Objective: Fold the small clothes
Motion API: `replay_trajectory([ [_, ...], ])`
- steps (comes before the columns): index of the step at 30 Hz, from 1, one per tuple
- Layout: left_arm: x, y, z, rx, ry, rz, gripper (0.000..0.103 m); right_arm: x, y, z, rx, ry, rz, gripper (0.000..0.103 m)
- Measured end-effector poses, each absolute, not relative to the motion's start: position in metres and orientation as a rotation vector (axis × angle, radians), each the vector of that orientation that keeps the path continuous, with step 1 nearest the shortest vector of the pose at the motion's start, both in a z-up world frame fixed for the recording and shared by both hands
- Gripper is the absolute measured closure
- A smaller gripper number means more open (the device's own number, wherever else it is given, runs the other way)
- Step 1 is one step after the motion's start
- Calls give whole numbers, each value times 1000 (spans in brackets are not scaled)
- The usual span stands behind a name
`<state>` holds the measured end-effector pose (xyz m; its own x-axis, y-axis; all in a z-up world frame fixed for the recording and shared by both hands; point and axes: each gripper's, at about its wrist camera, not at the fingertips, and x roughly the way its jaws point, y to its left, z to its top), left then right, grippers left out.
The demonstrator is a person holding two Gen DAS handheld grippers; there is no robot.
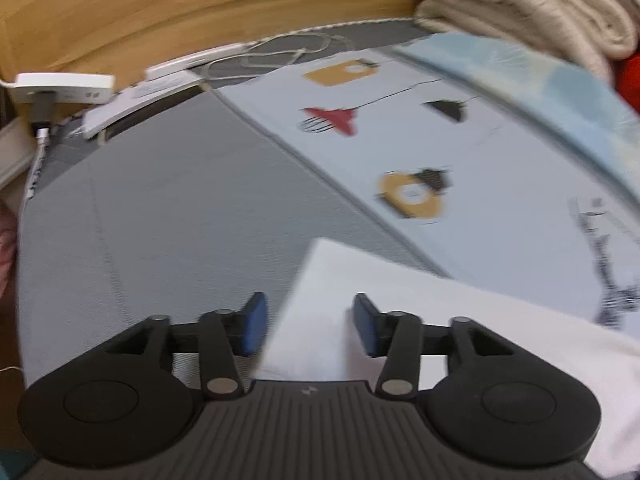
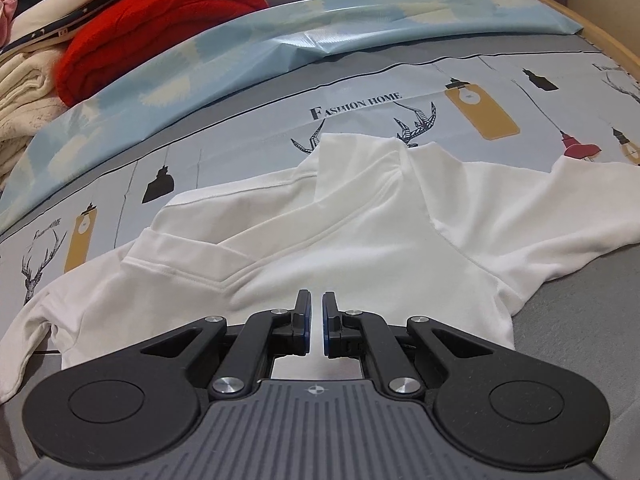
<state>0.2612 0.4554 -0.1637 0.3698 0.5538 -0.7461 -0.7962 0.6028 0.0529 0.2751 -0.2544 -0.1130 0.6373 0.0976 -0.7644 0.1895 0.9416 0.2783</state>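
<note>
- Grey mattress fabric (image 1: 168,208) forms the working surface; a pale printed sheet (image 2: 360,96) with lamp and antler motifs and the words "FASHION HOME" lies over part of it.
- A light-blue patterned cloth (image 2: 248,40) lies in a rumpled band beyond the printed sheet.
- A wooden headboard (image 1: 180,4) rises behind the mattress in the left wrist view. A white power strip (image 1: 64,88) with a plug in it sits at its base, beside loose white cables (image 1: 280,52).
- A stack of folded clothes sits at the far corner: a red garment (image 2: 160,20) next to cream knitwear (image 2: 24,92).
- The white shirt (image 2: 340,232) lies spread on the printed sheet and the grey fabric, partly folded, with one sleeve (image 2: 32,332) trailing to the left and a folded flap across its middle.
- Left hand-held gripper (image 1: 310,324): jaws wide apart, holding nothing. One blue pad is over the grey fabric, the other over a corner of the white shirt (image 1: 400,308). The view is motion-blurred.
- Right hand-held gripper (image 2: 316,320): jaws nearly together, with a narrow gap between the pads. It sits low over the near edge of the shirt; whether cloth is pinched between the pads cannot be told.
</note>
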Motion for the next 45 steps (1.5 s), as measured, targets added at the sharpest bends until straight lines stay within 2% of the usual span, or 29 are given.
replay_trajectory([
  [3,259,463,-178,-338,831,854,41,275,-253,-111,348,880,-48,98],
  [4,261,460,-178,-301,827,838,47,275,-252,-111,344,879,-44,98],
  [5,263,457,-177,-275,825,795,78,275,-251,-111,341,879,-44,98],
  [6,266,454,-175,-255,821,745,92,276,-250,-111,338,880,-44,98],
  [10,270,442,-165,-40,759,757,94,277,-248,-112,334,887,-46,98],
  [12,270,450,-162,67,749,929,94,278,-247,-112,331,889,-46,98],
  [14,263,467,-159,32,740,1068,92,278,-246,-111,328,887,-45,98],
  [17,264,474,-159,-2,823,1129,85,278,-245,-111,323,885,-37,98],
  [19,271,453,-146,50,780,1121,72,277,-245,-111,320,885,-33,98],
  [20,276,439,-137,65,741,1079,62,276,-246,-111,319,887,-31,98],
  [21,282,417,-126,77,689,1004,58,276,-246,-112,321,888,-30,98],
  [24,300,353,-109,47,609,664,55,275,-249,-112,332,890,-32,98],
  [28,322,266,-115,-19,636,248,55,270,-253,-115,331,896,-36,98],
  [33,348,173,-140,55,677,-7,55,268,-264,-114,352,895,-56,98],
  [38,368,128,-173,102,723,-25,55,266,-275,-112,382,891,-57,98],
  [42,390,127,-188,85,738,-20,56,265,-285,-114,397,897,-62,98],
  [43,391,124,-188,84,742,-32,58,265,-288,-113,400,897,-66,98],
  [44,393,123,-190,87,746,-44,66,265,-291,-113,402,897,-68,98],
  [45,396,122,-192,99,749,-61,87,265,-292,-113,406,896,-70,98],
])
